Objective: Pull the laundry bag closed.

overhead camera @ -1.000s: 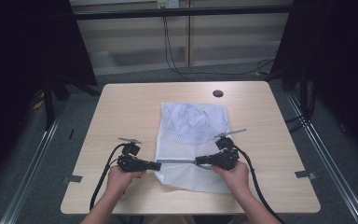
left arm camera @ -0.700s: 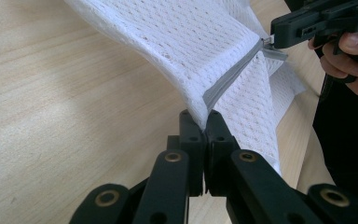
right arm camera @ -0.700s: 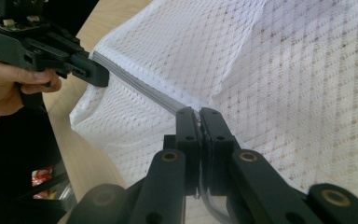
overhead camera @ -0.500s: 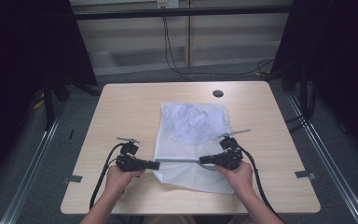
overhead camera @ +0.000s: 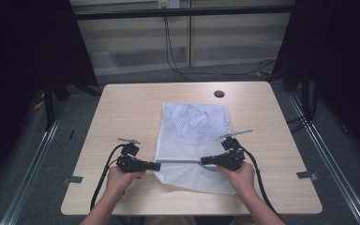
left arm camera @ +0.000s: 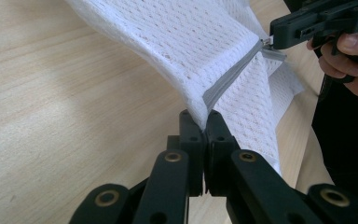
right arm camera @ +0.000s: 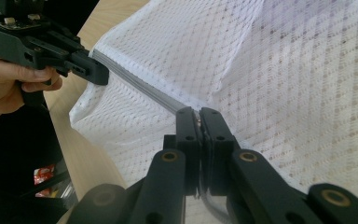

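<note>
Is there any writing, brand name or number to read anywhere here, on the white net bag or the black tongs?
None can be read.
The white mesh bag and its grey zipper carry no print.
The left tongs and right tongs show only brass rivets.
A red scrap under the table edge may be printed, but is too blurred to read.

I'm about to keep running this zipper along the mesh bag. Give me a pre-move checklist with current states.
1. Left gripper clamped on the mesh bag at the zipper end: ok.
2. Right gripper clamped at the zipper line: ok; whether it holds the pull tab: cannot tell.
3. Zipper taut and straight between the grippers: ok.
4. Bag's far part resting flat on the table: ok.
5. Fabric caught in the zipper teeth: cannot tell.
</note>
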Available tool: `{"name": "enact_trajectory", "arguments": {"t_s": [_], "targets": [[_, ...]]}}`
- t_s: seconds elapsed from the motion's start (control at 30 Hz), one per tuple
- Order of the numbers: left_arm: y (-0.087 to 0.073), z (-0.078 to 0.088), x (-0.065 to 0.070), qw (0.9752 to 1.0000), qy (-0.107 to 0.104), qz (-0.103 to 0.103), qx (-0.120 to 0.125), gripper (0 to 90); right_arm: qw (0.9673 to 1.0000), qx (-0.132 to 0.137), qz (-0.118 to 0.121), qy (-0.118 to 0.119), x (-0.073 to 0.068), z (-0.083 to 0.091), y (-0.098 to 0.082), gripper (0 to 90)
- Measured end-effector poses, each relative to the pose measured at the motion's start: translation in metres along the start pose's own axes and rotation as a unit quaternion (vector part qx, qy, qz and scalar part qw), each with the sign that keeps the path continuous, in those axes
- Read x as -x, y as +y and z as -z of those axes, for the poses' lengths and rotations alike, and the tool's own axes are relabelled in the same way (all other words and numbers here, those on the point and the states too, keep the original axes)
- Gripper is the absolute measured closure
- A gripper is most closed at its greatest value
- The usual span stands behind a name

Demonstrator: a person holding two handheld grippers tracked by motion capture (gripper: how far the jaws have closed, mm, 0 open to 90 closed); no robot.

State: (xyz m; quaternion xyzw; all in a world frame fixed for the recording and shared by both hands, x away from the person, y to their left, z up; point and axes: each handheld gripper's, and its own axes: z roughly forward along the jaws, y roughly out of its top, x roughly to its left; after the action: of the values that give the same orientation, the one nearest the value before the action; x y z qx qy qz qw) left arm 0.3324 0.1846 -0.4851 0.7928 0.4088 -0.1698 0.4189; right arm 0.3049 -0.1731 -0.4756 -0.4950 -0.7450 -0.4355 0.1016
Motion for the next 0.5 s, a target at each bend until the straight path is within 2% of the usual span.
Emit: {"name": "enact_trajectory", "arguments": {"t_s": [0.2,0.5], "targets": [[-0.0002,-0.0008,-0.0002,1.0,0.003,-0.004,-0.003,88.5,1.0,-0.002,-0.004,-0.002,0.0005,0.0011,-0.0002,87.0],[-0.0003,-0.0006,-0.0004,1.0,0.001,0.002,-0.002,88.5,1.0,-0.001,-0.005,-0.001,0.0028,0.003,-0.0008,87.0]]}}
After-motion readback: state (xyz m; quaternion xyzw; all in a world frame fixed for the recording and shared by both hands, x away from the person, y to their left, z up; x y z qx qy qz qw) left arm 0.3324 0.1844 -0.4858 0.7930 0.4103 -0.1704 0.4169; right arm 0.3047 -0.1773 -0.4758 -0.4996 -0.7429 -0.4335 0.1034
